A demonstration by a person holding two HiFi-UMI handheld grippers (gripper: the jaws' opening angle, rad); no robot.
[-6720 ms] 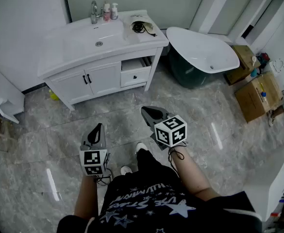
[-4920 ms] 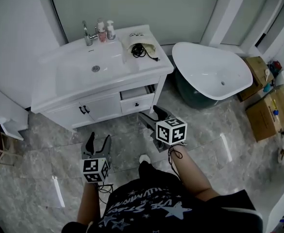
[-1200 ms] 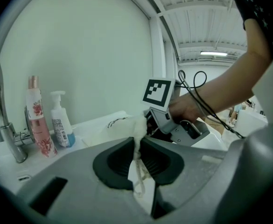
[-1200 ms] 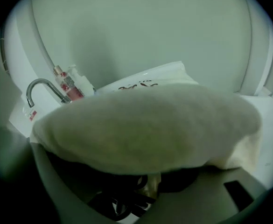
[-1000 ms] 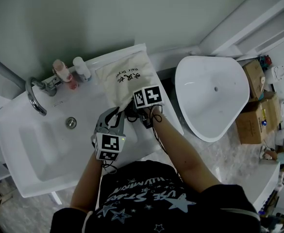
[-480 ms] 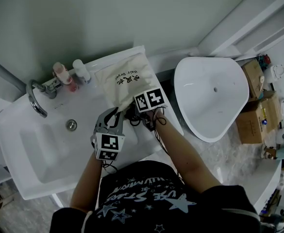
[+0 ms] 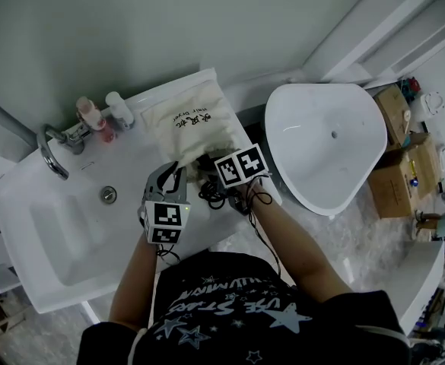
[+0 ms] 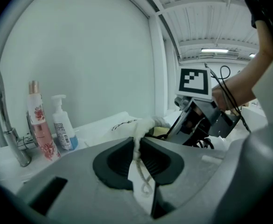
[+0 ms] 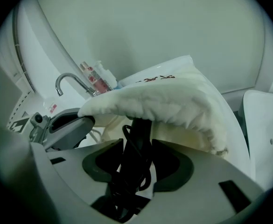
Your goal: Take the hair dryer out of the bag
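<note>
A cream cloth bag (image 7: 192,124) with dark print lies on the white vanity top (image 7: 131,204), its mouth towards me. My left gripper (image 8: 137,144) is shut on the bag's gathered rim and drawstring, and in the head view it (image 7: 173,175) sits at the left of the bag's mouth. My right gripper (image 9: 137,149) is shut on the black hair dryer (image 9: 139,133), with its coiled cord bunched between the jaws. The dryer's front end is still hidden under the bag's upper lip (image 9: 159,99). Below the marker cube (image 7: 240,166), black cord (image 7: 211,195) trails onto the counter.
A chrome faucet (image 7: 49,148) and two pump bottles (image 7: 100,114) stand left of the bag, beside the sink basin (image 7: 58,226). A white bathtub (image 7: 325,147) lies to the right, beyond the counter's edge. Cardboard boxes (image 7: 402,175) sit on the floor at the far right.
My right gripper has drawn back from the bag's mouth towards me, bringing the hair dryer and cord partly out. The left gripper has stayed put on the bag's rim.
</note>
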